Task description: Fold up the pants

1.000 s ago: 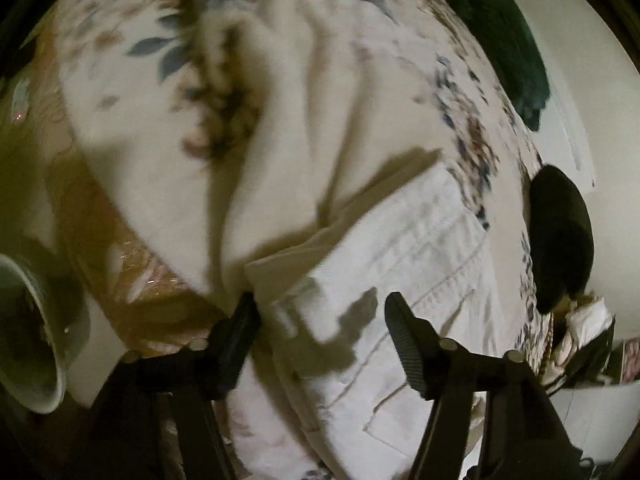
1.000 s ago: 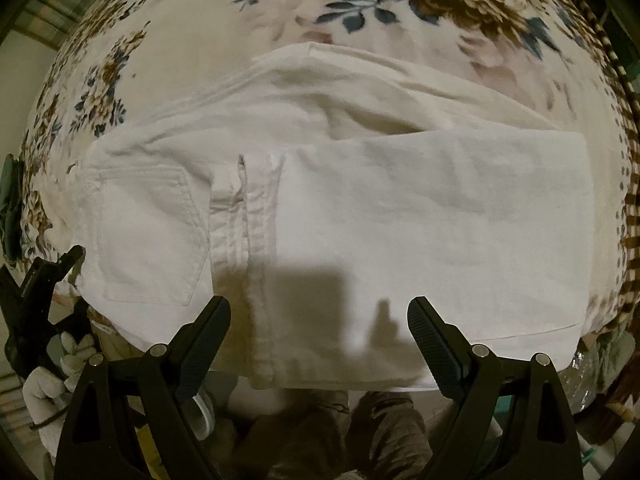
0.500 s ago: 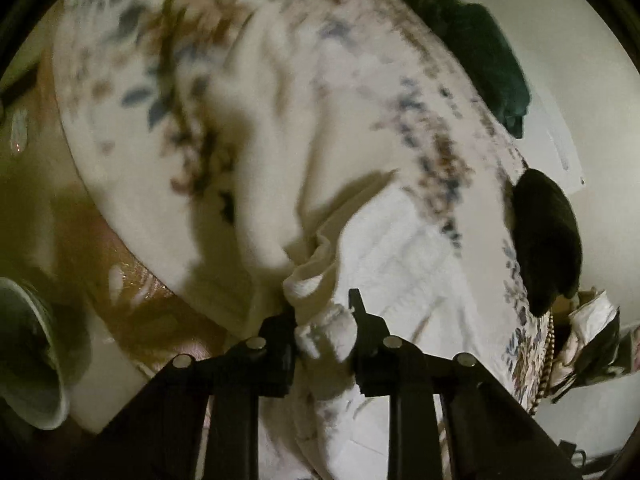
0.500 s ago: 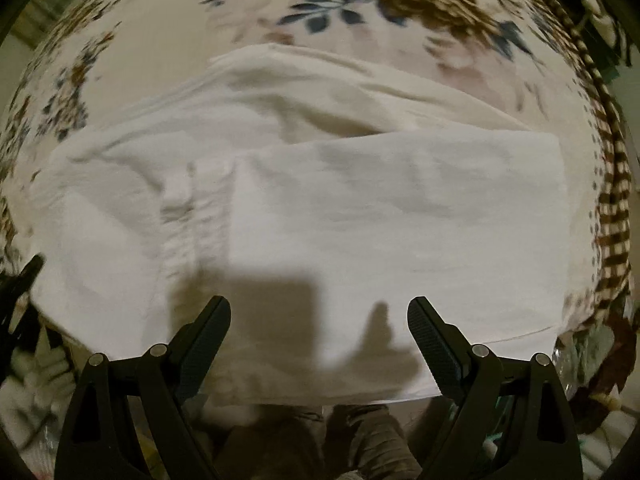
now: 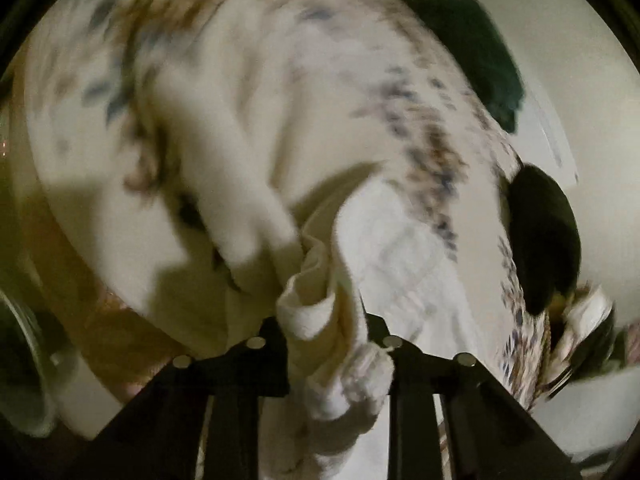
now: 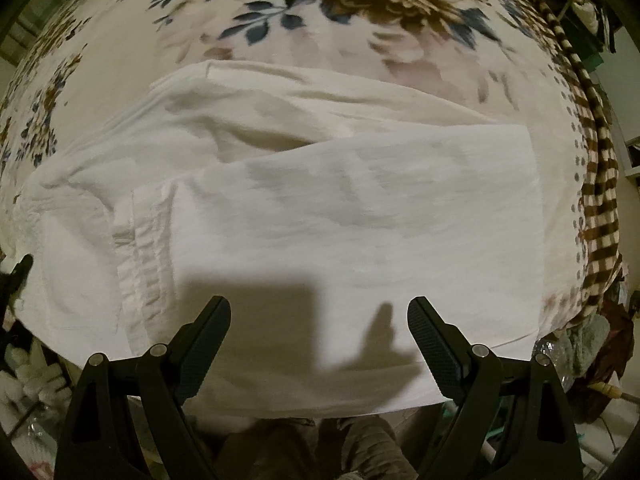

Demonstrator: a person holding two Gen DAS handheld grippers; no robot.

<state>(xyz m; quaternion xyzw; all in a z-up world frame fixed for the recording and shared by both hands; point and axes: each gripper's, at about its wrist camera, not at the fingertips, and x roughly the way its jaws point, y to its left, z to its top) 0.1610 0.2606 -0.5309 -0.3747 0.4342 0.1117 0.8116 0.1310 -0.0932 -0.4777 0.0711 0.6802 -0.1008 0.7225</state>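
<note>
Left gripper (image 5: 326, 332) clamps a bunched corner of the white pants (image 6: 320, 216). Right gripper (image 6: 319, 344) hovers wide open above them on the floral bedspread (image 6: 280, 20).

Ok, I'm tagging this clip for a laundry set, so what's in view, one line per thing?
pants: one, white, partly folded on the bedspread; waist end bunched in the left gripper
bedspread: one, cream with brown and blue flowers, under the pants
checked cloth: one, brown and white, at the bedspread's right edge in the right wrist view
green cloth: one, dark green, past the bedspread's far edge in the left wrist view
dark object: one, black, beside the bedspread; too blurred to name
left gripper: black, shut on the pants
right gripper: black, open, above the pants' near edge, holding nothing
</note>
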